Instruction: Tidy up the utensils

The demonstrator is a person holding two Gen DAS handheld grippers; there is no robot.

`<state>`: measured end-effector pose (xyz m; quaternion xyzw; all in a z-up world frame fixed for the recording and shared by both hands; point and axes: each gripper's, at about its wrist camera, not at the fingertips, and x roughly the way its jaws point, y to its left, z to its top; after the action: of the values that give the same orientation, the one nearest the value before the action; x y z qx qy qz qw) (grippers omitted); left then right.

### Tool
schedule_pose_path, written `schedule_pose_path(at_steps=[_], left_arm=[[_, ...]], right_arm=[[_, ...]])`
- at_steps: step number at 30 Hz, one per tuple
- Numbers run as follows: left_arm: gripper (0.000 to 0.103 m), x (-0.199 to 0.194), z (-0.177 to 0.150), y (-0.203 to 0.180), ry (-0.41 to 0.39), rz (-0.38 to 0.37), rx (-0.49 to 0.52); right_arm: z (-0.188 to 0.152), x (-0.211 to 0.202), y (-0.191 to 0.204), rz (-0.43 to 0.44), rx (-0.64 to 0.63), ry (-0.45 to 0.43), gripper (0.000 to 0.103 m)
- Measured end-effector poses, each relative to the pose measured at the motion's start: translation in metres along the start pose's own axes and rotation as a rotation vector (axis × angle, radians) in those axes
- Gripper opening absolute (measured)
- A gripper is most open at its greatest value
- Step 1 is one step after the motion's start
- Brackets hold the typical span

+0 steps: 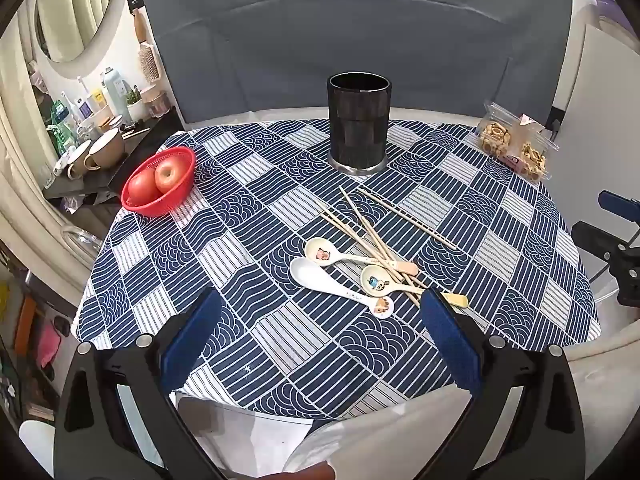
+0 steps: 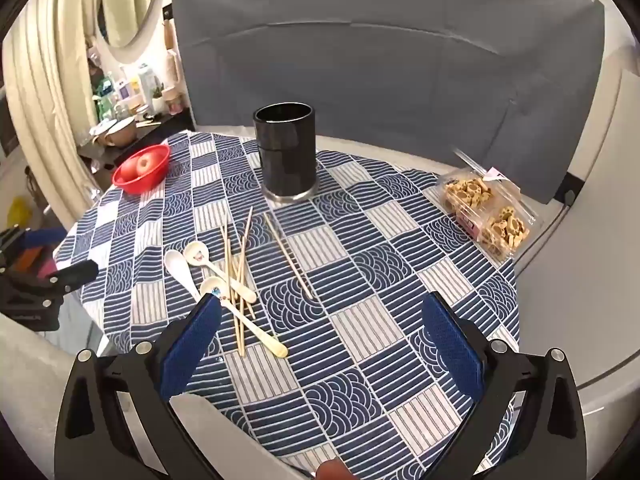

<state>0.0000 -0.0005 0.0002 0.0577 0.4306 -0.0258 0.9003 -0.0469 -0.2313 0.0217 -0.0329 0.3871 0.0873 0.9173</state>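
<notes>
Glossy black holder (image 1: 359, 120) on a metal base, wooden chopsticks (image 1: 368, 232), glazed spoons (image 1: 332, 284), patterned cloth (image 1: 240, 240).

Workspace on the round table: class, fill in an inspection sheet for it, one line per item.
Surface: round table under a blue-and-white patterned cloth.
Job's things: black holder upright, nothing seen sticking out; three spoons and loose chopsticks piled in front.
Clutter: red basket with two apples; clear box of biscuits.
Grippers: left hand-held gripper and right hand-held gripper open, holding nothing.
Cables: nothing seen.
Surroundings: grey backdrop; shelf with mugs and bottles.
</notes>
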Motion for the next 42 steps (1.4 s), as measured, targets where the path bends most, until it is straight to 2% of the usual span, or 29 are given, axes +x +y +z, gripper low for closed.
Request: schedule_pose_path(at_steps=[13,42], left_arm=[[0.097,0.002,0.001,0.002,0.003,-0.028,0.000],[0.097,0.003,-0.002,0.000,0.003,-0.032,0.019]], right_arm=[[-0.001,0.000,0.005,-0.011,-0.003,0.000,0.095],[-0.002,0.001,0.004,-0.006,-0.003,0.000,0.095]])
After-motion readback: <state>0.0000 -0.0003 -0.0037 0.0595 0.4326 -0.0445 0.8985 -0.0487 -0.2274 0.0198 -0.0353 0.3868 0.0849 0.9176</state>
